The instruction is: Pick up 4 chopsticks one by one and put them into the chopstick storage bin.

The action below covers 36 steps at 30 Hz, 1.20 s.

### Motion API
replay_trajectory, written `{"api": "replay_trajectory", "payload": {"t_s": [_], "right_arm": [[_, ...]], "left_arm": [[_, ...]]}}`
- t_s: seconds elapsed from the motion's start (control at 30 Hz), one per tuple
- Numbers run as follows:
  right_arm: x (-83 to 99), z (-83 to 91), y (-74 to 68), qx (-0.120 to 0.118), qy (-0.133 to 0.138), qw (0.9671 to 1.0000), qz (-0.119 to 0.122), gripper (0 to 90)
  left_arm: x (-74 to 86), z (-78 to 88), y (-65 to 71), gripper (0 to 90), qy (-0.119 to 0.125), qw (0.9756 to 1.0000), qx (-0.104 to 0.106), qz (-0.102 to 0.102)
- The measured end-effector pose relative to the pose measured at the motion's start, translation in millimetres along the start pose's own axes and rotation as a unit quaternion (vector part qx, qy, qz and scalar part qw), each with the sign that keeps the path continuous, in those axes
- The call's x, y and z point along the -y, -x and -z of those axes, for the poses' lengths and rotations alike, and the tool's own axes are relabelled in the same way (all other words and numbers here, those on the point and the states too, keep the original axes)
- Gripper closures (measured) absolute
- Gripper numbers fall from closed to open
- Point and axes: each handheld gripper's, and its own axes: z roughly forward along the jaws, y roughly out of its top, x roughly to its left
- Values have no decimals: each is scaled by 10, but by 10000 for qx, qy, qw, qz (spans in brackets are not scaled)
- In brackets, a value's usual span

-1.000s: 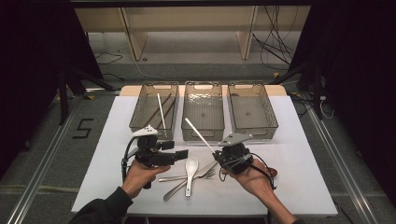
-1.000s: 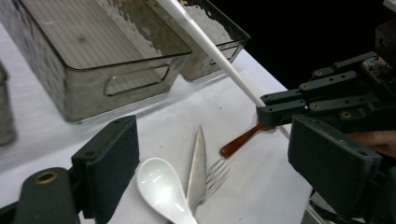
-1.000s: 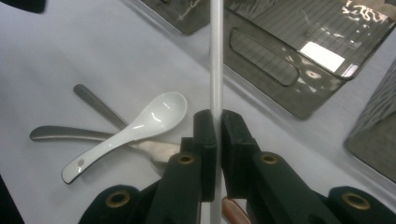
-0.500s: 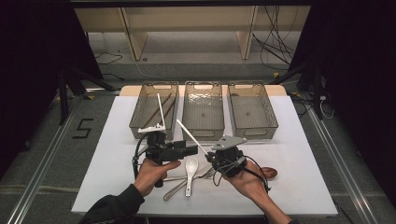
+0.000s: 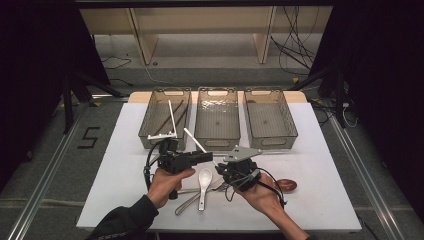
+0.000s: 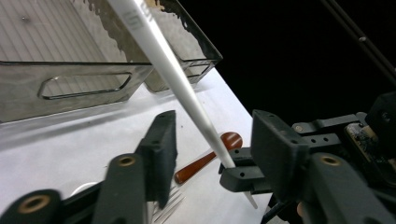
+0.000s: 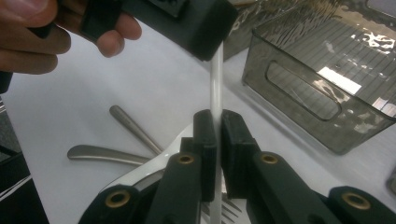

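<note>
Handling a white chopstick (image 5: pixel 197 142): light, thin, stiff and smooth, judging by its look, so prone to slipping lengthwise or pivoting in a pinch taken at one point.

Holding it clear of the counter (image 5: pixel 325 165), slanted, with the upper end pointing toward the near wall of the left tray (image 5: pixel 150 120) and the lower end above the loose cutlery.

Clamping it near the lower end with the right hand-held gripper (image 7: pixel 217 123), pads closed flat on both sides of the shaft (image 7: pixel 216 88).

Closing the left hand-held gripper (image 6: pixel 217 135) around the same shaft (image 6: pixel 187 98) just above that grip, jaws having just been narrowing. Not yet pressing, as far as the left gripper view is showing: daylight on both sides of the stick.

Taking hold, by this reading, on the thicker middle section, close beside the existing grip, pads square to the shaft. Avoiding the thin tip: less surface, more tendency to swing.

Keeping the right clamp on until the left pads are seating, since a smooth rod held by nothing is likely to drop.

Lying below on the counter: a white spoon (image 5: pixel 204 176), metal cutlery (image 5: pixel 187 202) and, well to the right, a brown spoon (image 5: pixel 286 185).
</note>
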Motion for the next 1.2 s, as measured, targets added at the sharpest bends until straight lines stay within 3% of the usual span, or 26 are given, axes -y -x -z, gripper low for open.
{"api": "replay_trajectory", "payload": {"t_s": [0.27, 0.53, 0.8, 0.9, 1.2], "right_arm": [[-10, -2, -21, -28, 70, 10000, -6, 860], [-9, 6, -17, -101, 178, 9998, -75, 859], [2, 4, -15, -146, 258, 9995, -68, 855], [2, 14, -10, -191, 304, 9993, -76, 843], [53, 148, 133, -346, 303, 9988, -185, 598]], "left_arm": [[13, -22, 1, 643, 26, 9999, 106, 36], [17, -4, -30, 745, 141, 9995, 171, 203], [3, 18, -25, 824, 164, 9982, 437, 369], [-15, 37, -11, 834, 162, 9981, 489, 343], [-199, 247, -130, 836, 273, 9989, 263, 274]]}}
